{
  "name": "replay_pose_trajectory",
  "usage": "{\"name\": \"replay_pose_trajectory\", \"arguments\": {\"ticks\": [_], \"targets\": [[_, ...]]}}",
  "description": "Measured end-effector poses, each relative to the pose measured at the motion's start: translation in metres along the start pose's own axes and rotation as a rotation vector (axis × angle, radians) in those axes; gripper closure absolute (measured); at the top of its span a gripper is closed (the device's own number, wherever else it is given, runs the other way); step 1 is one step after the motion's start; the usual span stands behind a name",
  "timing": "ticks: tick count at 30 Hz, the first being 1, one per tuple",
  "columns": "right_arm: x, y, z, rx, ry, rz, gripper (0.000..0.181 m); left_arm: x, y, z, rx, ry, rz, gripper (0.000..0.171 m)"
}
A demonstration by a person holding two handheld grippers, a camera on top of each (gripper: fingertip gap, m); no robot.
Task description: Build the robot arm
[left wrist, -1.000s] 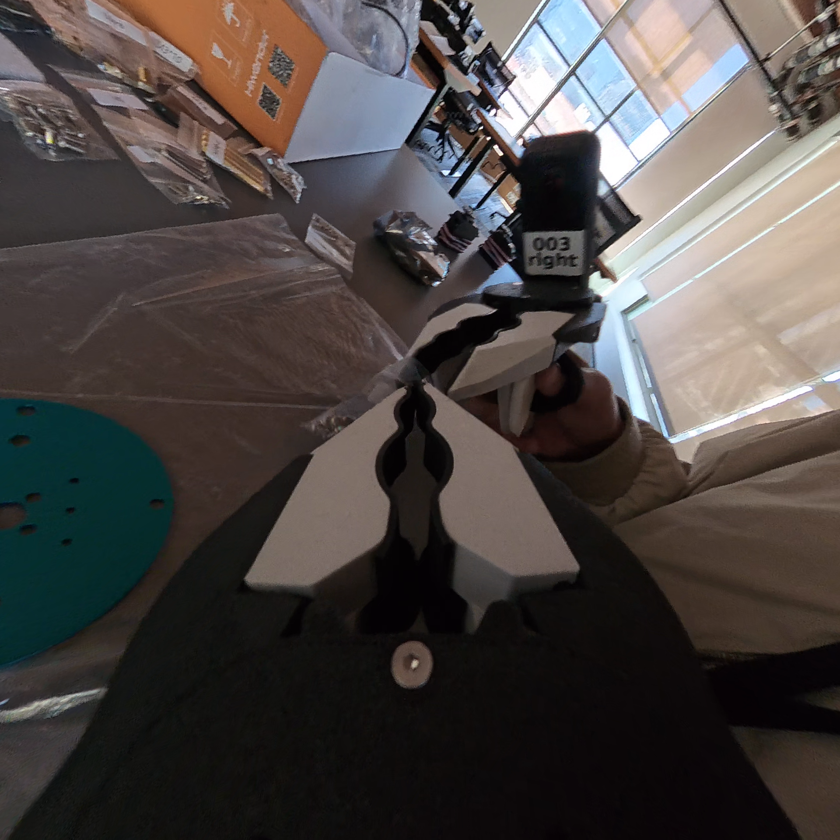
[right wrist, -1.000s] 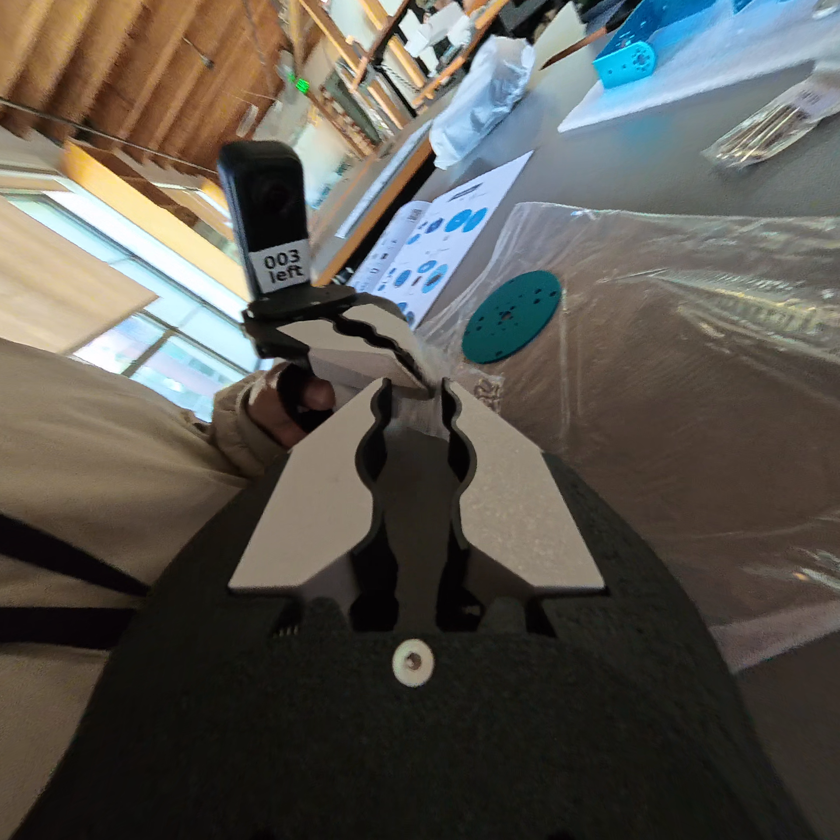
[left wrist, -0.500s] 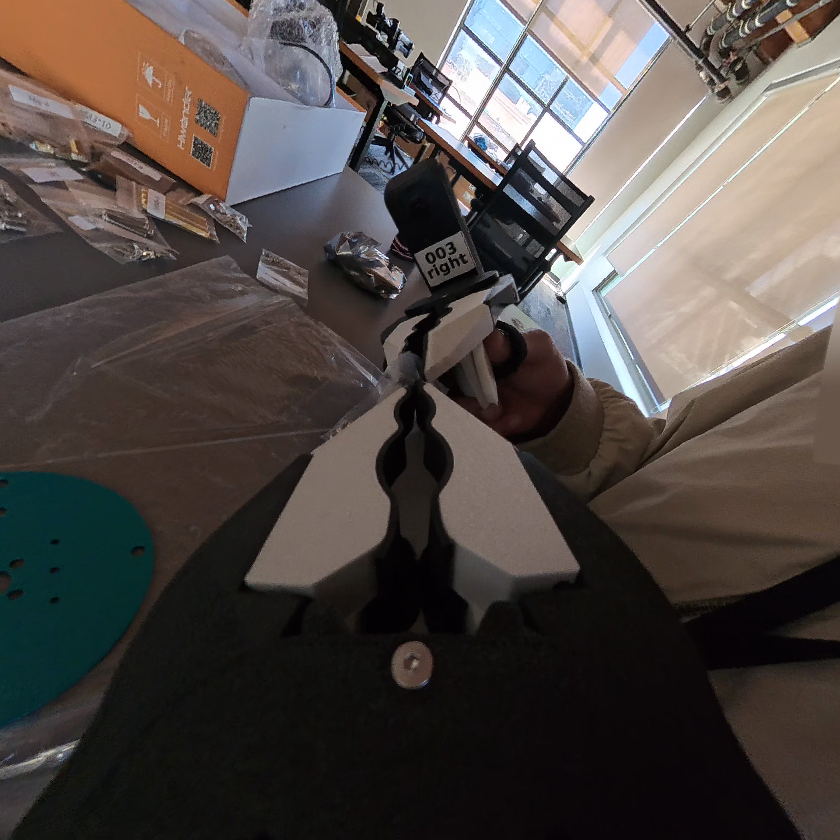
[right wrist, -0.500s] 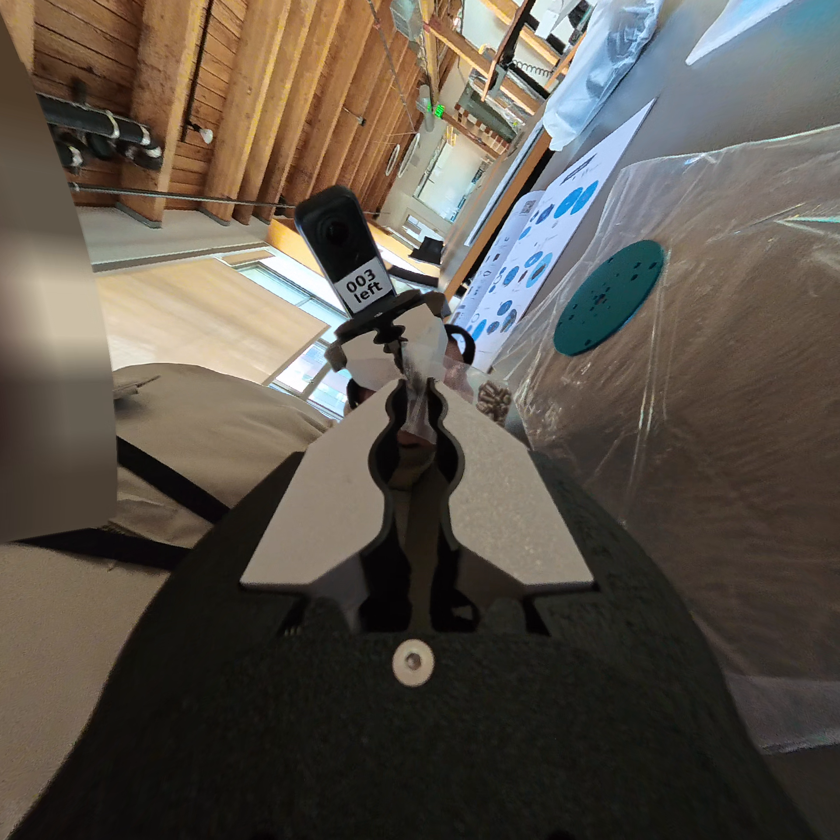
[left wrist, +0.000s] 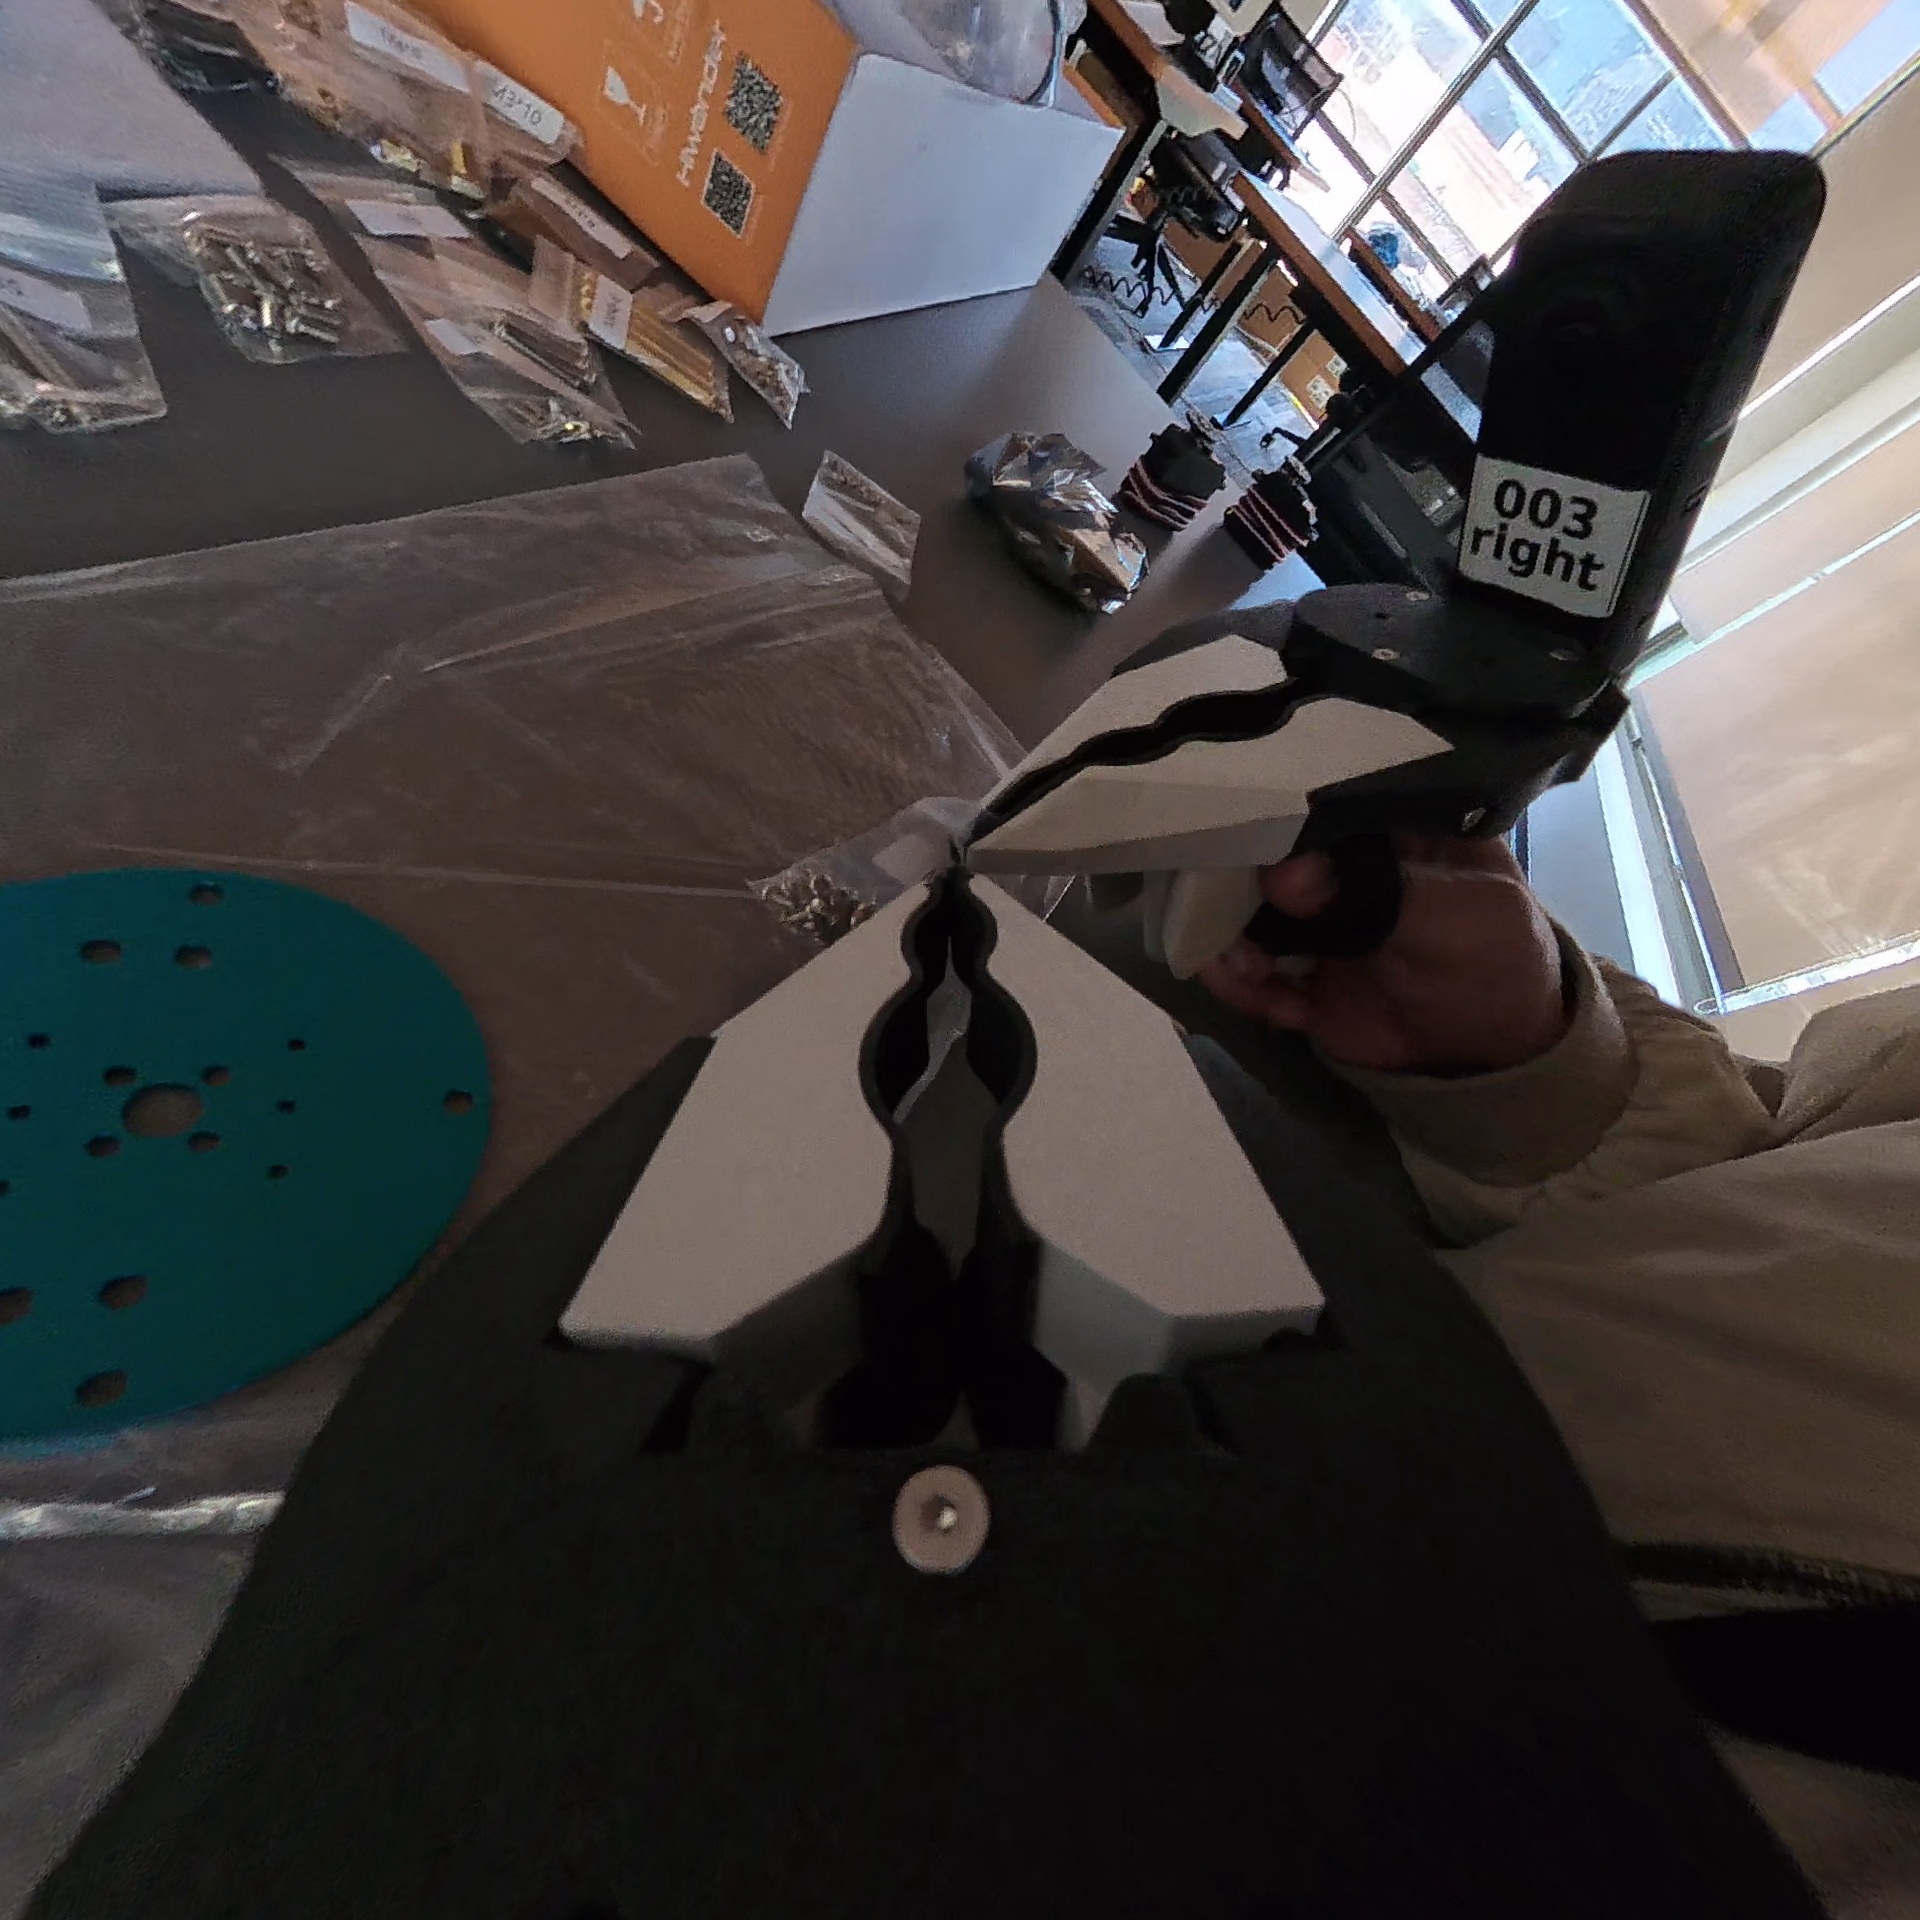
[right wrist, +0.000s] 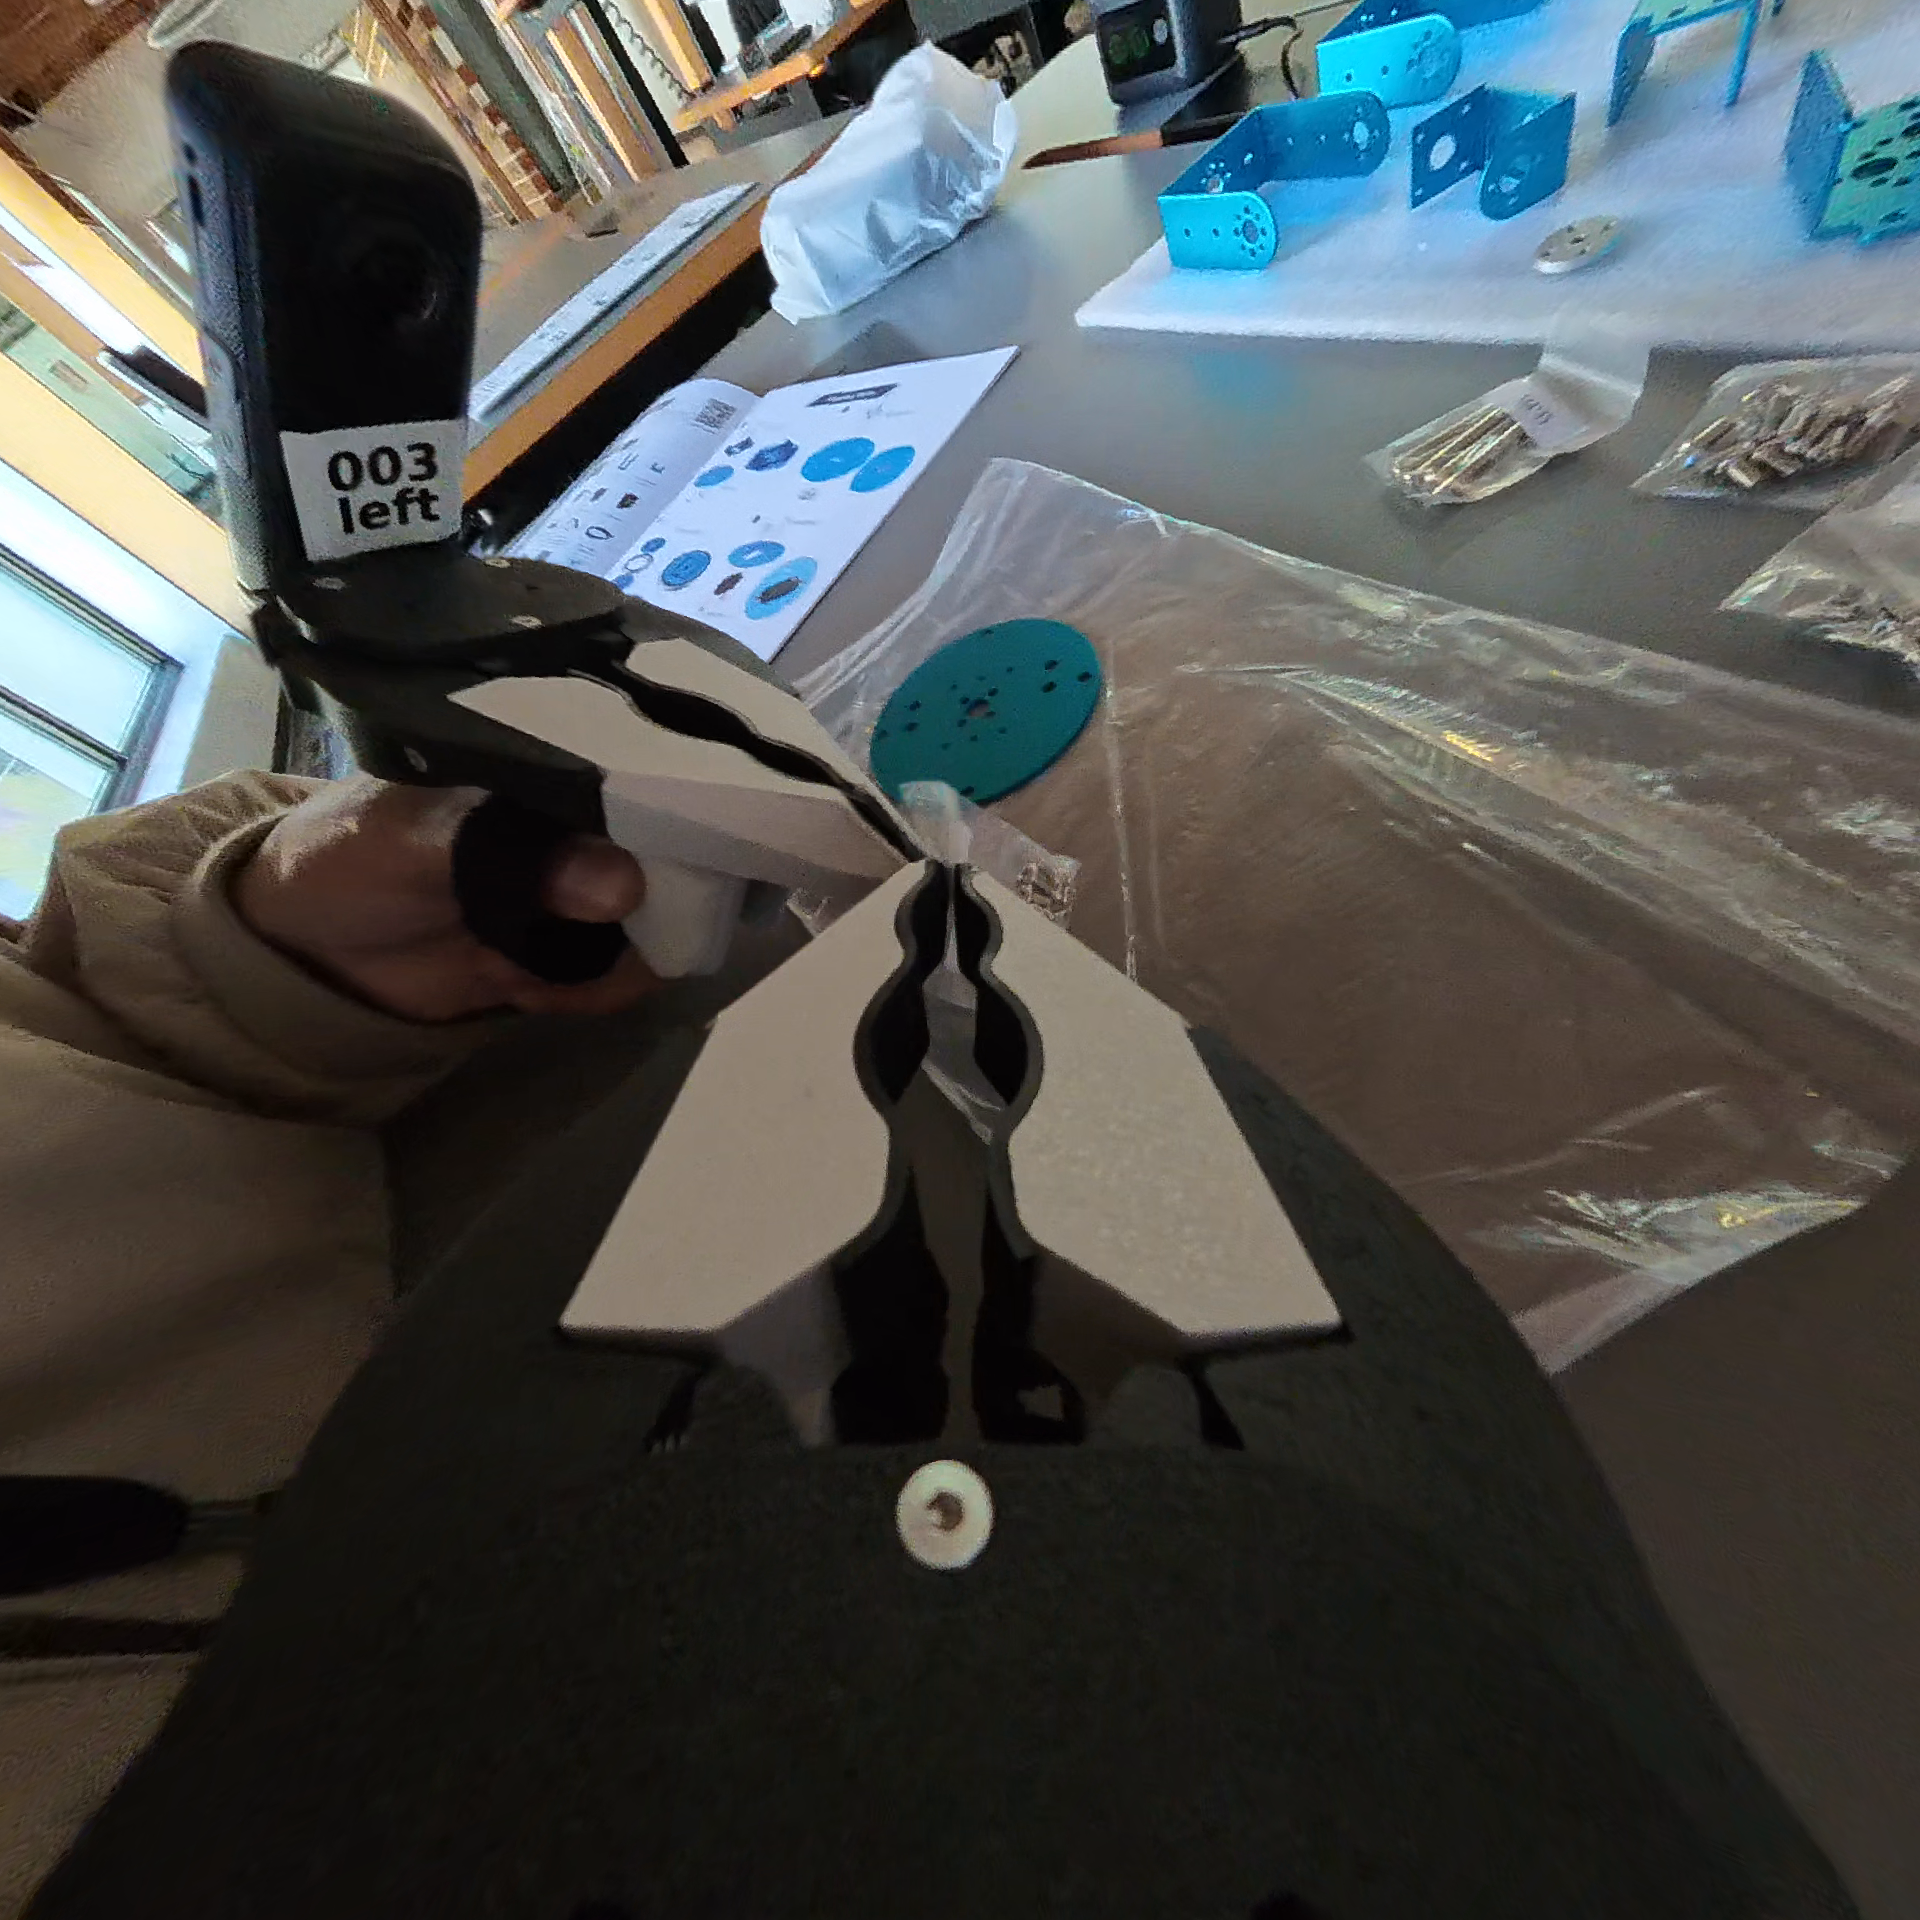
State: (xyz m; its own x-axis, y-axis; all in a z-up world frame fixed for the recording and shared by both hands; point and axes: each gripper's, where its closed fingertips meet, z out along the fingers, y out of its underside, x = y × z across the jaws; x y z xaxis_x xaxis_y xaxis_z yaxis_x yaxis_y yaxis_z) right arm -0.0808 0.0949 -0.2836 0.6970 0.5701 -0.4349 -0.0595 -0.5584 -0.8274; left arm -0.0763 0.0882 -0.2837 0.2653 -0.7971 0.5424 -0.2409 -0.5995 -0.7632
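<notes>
A small clear plastic bag [left wrist: 862,883] of screws was held in the air between the two grippers, above the table. Its top edge was pinched by both at once. The left gripper [left wrist: 951,883] was closed on one strip of the plastic, a fold of which showed between its jaws. The right gripper [right wrist: 943,868] was closed on the bag edge close beside it, so that the two sets of tips met almost point to point. The loose screws [right wrist: 1044,883] were bunched in the hanging part of the bag, just beyond and below the tips.

Under the grippers a large clear plastic sheet [right wrist: 1455,831] was spread over the dark table [left wrist: 935,364]. A teal round plate [left wrist: 208,1143] with drilled holes lay on the sheet, to the left of the left gripper and ahead of the right one. Farther ahead of the left gripper, more bags of hardware [left wrist: 270,291] and an orange and white box [left wrist: 748,135] were noted. Beyond the right gripper an open printed booklet [right wrist: 769,499], blue metal brackets [right wrist: 1268,177] on a white board and a crumpled white bag [right wrist: 883,177] were seen.

Whether the bag mouth was sealed or parted could not be told; no screws were seen outside it.
</notes>
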Motion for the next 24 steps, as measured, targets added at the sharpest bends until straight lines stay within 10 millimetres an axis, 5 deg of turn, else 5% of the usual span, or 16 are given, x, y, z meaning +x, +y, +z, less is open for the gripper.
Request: {"name": "replay_pose_trajectory", "arguments": {"ticks": [24], "targets": [[0.0059,0.0088,-0.001,-0.012,0.102,-0.058,0.181,-0.0059,0.0105,0.0058,-0.019,-0.024,-0.024,0.171]]}}
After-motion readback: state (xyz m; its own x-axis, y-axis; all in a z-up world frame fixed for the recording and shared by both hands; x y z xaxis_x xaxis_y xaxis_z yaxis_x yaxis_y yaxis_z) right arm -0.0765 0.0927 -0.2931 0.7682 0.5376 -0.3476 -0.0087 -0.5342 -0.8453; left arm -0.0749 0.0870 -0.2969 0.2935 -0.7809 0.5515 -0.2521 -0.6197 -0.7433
